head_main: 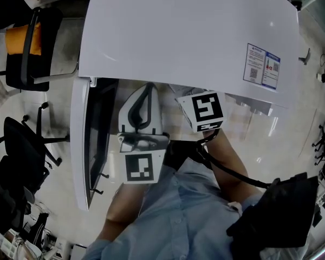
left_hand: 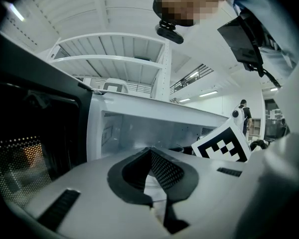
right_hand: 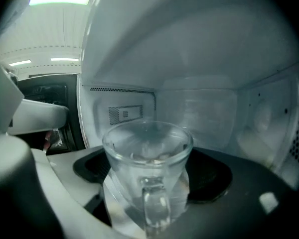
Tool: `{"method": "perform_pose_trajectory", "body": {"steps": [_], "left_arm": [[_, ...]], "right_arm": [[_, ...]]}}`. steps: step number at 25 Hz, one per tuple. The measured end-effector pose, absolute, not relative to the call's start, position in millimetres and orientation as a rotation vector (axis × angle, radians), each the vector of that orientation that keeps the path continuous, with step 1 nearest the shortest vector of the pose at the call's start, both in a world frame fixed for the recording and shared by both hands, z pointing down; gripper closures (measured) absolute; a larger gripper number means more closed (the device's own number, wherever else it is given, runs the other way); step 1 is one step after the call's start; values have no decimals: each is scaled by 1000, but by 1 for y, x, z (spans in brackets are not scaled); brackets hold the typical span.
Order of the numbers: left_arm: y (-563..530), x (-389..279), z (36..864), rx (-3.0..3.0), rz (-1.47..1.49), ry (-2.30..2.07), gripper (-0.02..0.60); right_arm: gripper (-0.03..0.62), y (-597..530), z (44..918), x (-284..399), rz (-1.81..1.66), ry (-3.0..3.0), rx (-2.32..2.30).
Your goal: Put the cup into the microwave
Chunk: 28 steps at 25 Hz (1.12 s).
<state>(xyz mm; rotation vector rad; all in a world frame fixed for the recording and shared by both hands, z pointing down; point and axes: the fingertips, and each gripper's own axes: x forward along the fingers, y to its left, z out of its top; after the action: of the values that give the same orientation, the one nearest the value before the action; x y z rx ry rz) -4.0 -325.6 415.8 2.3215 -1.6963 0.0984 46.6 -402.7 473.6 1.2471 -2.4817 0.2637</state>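
Observation:
A clear glass cup (right_hand: 147, 148) with a handle stands upright inside the white microwave (head_main: 184, 31), handle facing the camera. My right gripper (right_hand: 149, 179) reaches into the cavity and is open, with a dark pad on each side of the cup and close to its wall. In the head view only its marker cube (head_main: 206, 110) shows under the microwave's top. The microwave door (head_main: 82, 145) hangs open at the left. My left gripper (head_main: 148, 88) is shut and holds nothing. It hovers just in front of the cavity, between the door and the right gripper.
Black office chairs (head_main: 21, 156) stand on the floor to the left, one with an orange cushion (head_main: 24, 39). A printed label (head_main: 262, 66) is stuck on the microwave's top. A black bag (head_main: 281, 210) hangs at the person's front. The cavity walls (right_hand: 214, 113) close in around the cup.

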Motion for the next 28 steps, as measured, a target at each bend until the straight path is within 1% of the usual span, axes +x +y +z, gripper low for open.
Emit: {"method": "perform_pose_trajectory", "body": {"steps": [4,12,16,17,18,19,21,28], "left_arm": [[-312,-1,411,2323,89,-1700,581],[-279,19,384,2356,48,-1690,581],[-269,33,375,2391,56,-1663,581],[-268,36,374,2396,57,-1656,581],[-267,39,373,2399,56,-1648,581],[-267,41,373,2402,54,-1639,581],[-270,46,375,2408,54,-1616,581],[-294,50,400,2406,113,-1555,581]], "right_arm": [[157,-386,467,56,267,-2473,1270],[157,-324,444,86,315,-2461,1331],[161,-292,427,99,282,-2456,1393],[176,-286,422,100,270,-2458,1401],[247,-282,419,100,259,-2457,1407],[347,-279,417,100,249,-2452,1413],[588,-279,418,98,261,-2438,1428],[592,-297,444,82,391,-2432,1403]]}}
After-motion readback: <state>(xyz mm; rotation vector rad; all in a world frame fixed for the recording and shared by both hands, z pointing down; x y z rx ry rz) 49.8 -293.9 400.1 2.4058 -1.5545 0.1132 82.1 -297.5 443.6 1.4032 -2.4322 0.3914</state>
